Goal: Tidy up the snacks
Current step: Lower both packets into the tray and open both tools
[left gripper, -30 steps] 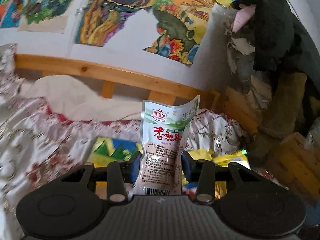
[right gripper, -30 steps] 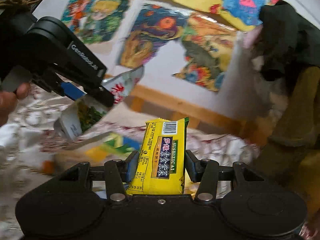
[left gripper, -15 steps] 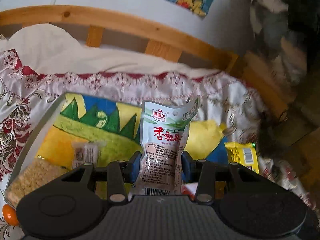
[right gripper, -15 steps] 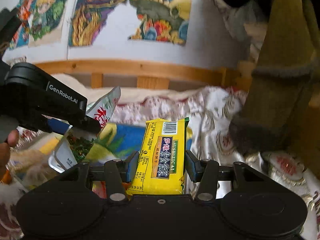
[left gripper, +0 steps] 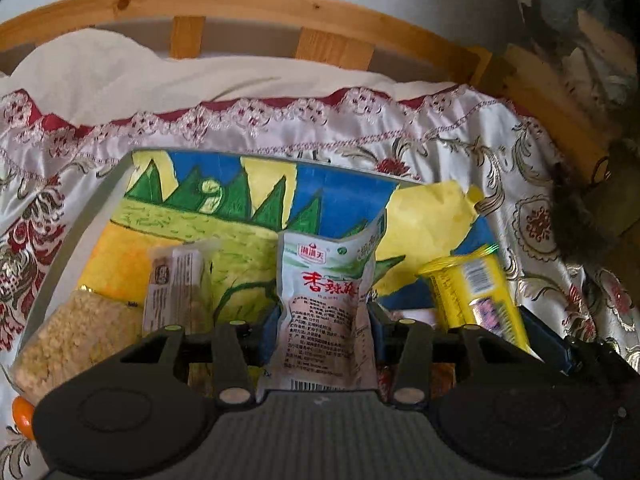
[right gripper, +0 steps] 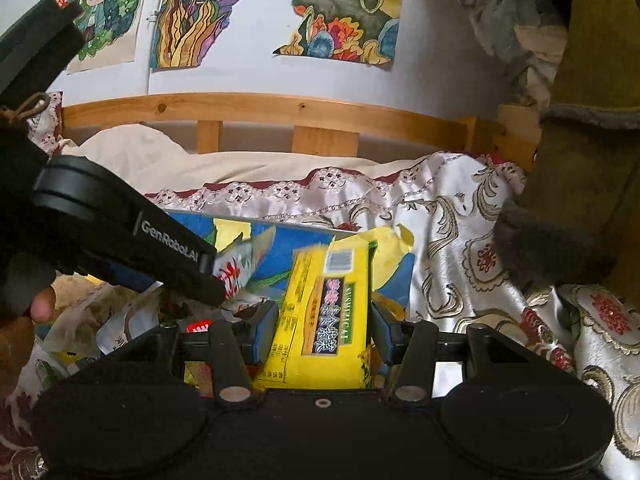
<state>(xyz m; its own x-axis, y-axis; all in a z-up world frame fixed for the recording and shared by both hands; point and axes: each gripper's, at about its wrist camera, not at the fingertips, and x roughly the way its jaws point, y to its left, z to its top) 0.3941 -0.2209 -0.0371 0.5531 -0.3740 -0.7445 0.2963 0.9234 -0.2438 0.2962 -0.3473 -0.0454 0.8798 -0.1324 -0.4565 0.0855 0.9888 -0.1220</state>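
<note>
Left gripper (left gripper: 322, 316) jaws opening around white pouch (left gripper: 326, 300); right gripper (right gripper: 322, 330) clamps yellow pack (right gripper: 324, 320). Both look light, crinkly, slippery: grip mid-body.

Silver-white pouch (left gripper: 326, 308): red characters, green landscape print. Yellow packet (right gripper: 326, 312): dark label panel, white barcode patch. Painted board (left gripper: 224, 208): green peaks, blue sky, yellow field. Bedspread (left gripper: 460, 140): shiny white, gold scrolls, red medallions, maroon lace border. Clear bag (left gripper: 76, 340): pale yellow crumbs. Bed rail (left gripper: 280, 12): light orange pine. Gripper pads blue, bodies black.
</note>
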